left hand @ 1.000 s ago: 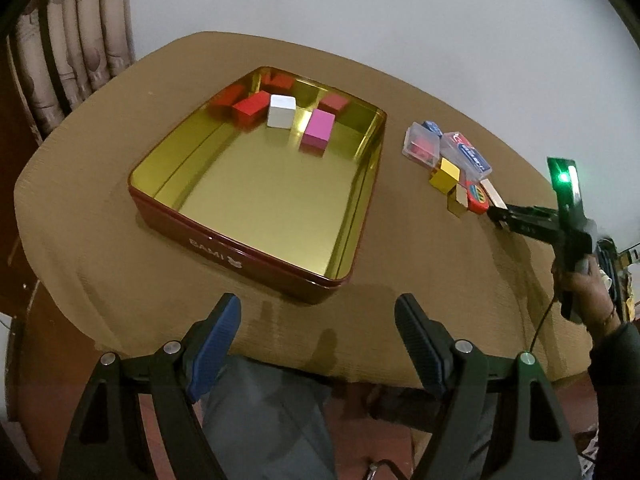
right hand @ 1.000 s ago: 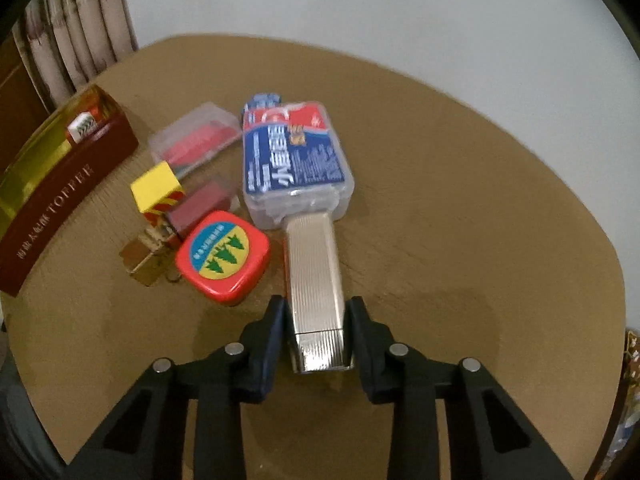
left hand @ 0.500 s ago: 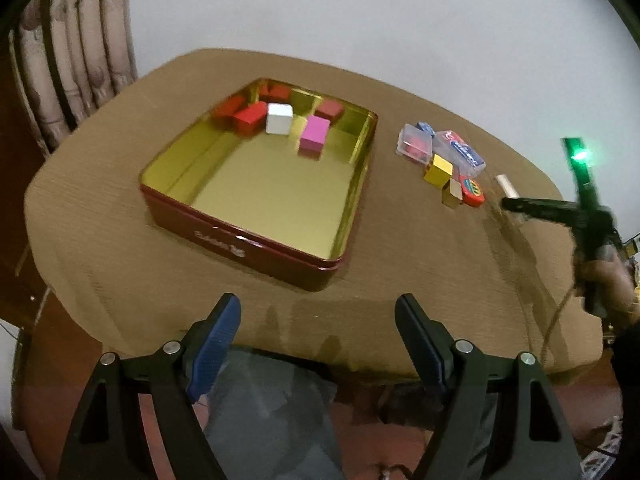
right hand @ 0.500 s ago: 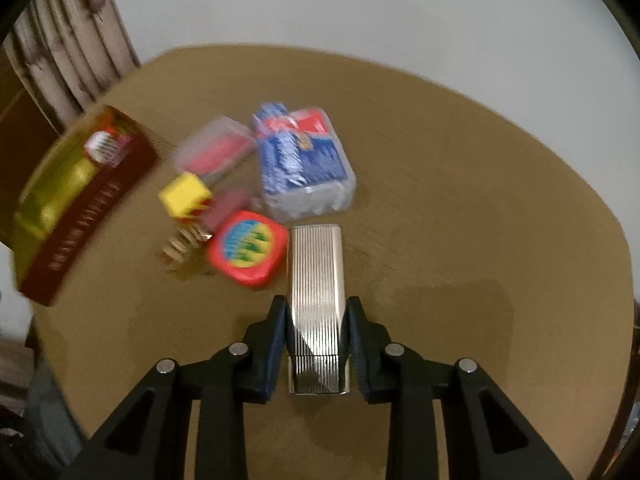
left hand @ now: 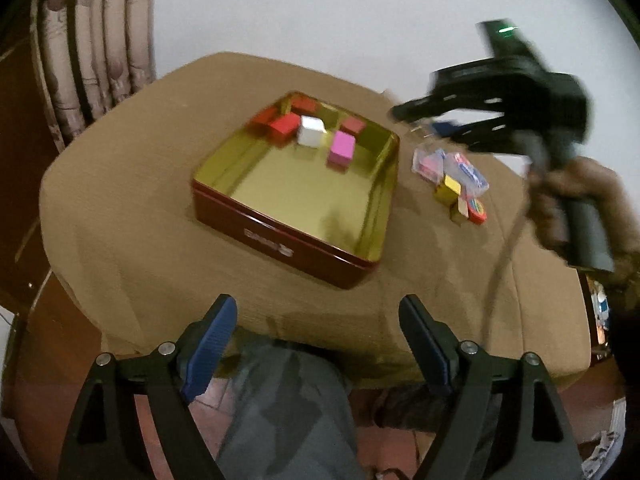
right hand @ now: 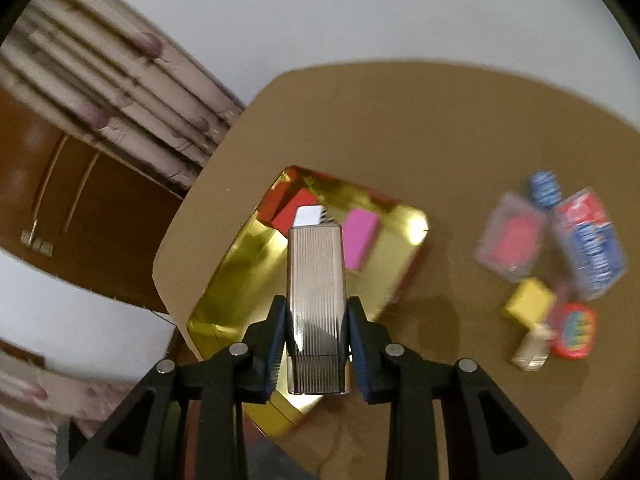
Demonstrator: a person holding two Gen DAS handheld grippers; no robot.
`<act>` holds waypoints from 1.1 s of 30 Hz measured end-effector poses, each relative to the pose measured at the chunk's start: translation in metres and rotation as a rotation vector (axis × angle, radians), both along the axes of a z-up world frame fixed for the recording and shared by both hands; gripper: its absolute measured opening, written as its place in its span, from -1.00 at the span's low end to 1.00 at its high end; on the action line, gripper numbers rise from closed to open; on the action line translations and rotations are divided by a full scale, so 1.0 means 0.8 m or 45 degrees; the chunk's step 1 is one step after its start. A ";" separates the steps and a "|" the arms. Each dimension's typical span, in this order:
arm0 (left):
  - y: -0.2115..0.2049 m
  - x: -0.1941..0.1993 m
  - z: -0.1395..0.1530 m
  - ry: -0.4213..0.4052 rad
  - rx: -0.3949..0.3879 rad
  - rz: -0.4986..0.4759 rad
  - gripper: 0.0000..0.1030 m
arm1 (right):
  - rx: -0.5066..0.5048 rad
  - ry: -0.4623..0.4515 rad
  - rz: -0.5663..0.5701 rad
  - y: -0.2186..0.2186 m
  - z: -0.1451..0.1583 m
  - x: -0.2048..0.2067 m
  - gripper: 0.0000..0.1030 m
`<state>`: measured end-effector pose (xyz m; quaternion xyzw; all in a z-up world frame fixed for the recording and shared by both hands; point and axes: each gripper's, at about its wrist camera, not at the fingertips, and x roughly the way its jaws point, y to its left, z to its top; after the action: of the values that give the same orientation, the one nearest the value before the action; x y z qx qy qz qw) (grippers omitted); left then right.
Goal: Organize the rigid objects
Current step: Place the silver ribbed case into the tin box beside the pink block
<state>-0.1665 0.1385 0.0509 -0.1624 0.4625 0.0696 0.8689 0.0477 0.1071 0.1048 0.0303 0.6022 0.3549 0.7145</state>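
Observation:
A gold-lined red tin [left hand: 280, 236] sits mid-table and holds a red block [left hand: 285, 126], a white block [left hand: 311, 131] and a pink block [left hand: 342, 151] at its far end. In the air over the tin's [right hand: 236, 280] near part, my right gripper [right hand: 316, 308] is shut on a ribbed silver case [right hand: 316, 276]. From the left wrist view that gripper [left hand: 408, 111] is a blur above the tin's right rim. My left gripper [left hand: 316, 308] hangs off the table's near edge, its jaws opening with nothing between them.
Right of the tin lie loose items: a clear case with a pink insert [right hand: 510, 240], a blue-and-red case [right hand: 588, 244], a yellow block [right hand: 528, 304], a red rounded box [right hand: 574, 330] and a small beige block [right hand: 532, 348]. A curtain [left hand: 92, 52] hangs at the left. A person's lap [left hand: 280, 400] is below the table edge.
My right gripper has lifted the silver case off the table and swung it left, from beside the loose items to above the tin. My left gripper has drawn back from the table.

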 end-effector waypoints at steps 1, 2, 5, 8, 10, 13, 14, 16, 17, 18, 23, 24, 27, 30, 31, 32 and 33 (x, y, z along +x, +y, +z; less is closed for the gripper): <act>0.004 -0.003 0.002 -0.003 0.014 0.003 0.60 | -0.022 0.014 -0.019 0.015 -0.009 0.002 -0.43; 0.006 -0.004 0.003 -0.002 0.021 0.004 0.61 | -0.055 0.014 -0.045 0.028 -0.017 0.002 -0.43; 0.014 -0.009 0.001 0.012 0.013 -0.017 0.61 | -0.113 0.023 -0.126 0.047 -0.037 0.008 -0.43; 0.022 -0.012 -0.003 0.025 -0.008 -0.029 0.61 | -0.188 -0.005 -0.229 0.039 -0.048 0.008 -0.43; 0.026 -0.012 -0.004 0.030 -0.022 -0.021 0.61 | -0.226 -0.013 -0.280 0.039 -0.052 0.007 -0.43; 0.034 -0.012 -0.009 0.042 -0.095 -0.019 0.61 | -0.295 -0.038 -0.348 0.040 -0.060 0.008 -0.42; 0.036 -0.012 -0.011 0.048 -0.113 -0.018 0.61 | -0.309 -0.043 -0.365 0.038 -0.061 0.009 -0.42; 0.038 -0.013 -0.013 0.056 -0.138 -0.016 0.61 | -0.327 -0.033 -0.420 0.027 -0.064 0.015 -0.41; 0.038 -0.013 -0.013 0.059 -0.142 -0.017 0.61 | -0.326 -0.023 -0.445 0.022 -0.065 0.017 -0.39; 0.038 -0.014 -0.014 0.059 -0.142 -0.018 0.61 | -0.321 -0.007 -0.459 0.019 -0.067 0.019 -0.36; 0.032 -0.019 -0.008 0.033 -0.107 -0.007 0.61 | -0.272 -0.043 -0.446 0.004 -0.057 0.010 -0.32; 0.030 -0.020 -0.007 0.022 -0.096 -0.009 0.61 | -0.234 -0.085 -0.443 -0.007 -0.046 0.006 -0.32; 0.019 -0.023 -0.004 -0.001 -0.055 -0.031 0.61 | -0.068 -0.235 -0.463 -0.056 -0.011 -0.017 -0.24; 0.003 -0.024 -0.002 -0.011 -0.001 -0.085 0.61 | -0.080 -0.454 -0.532 -0.132 0.006 -0.049 -0.21; -0.005 -0.023 -0.002 -0.009 0.015 -0.110 0.61 | -0.121 -0.534 -0.555 -0.158 0.007 -0.058 -0.20; -0.011 -0.022 -0.003 -0.010 0.026 -0.129 0.61 | -0.196 -0.624 -0.579 -0.184 0.004 -0.066 -0.20; -0.019 -0.021 -0.002 -0.012 0.037 -0.150 0.61 | -0.288 -0.697 -0.592 -0.216 -0.001 -0.072 -0.18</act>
<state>-0.1836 0.1233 0.0491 -0.1225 0.4662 0.0242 0.8758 -0.0102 -0.0661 0.1042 -0.0088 0.4012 0.1095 0.9094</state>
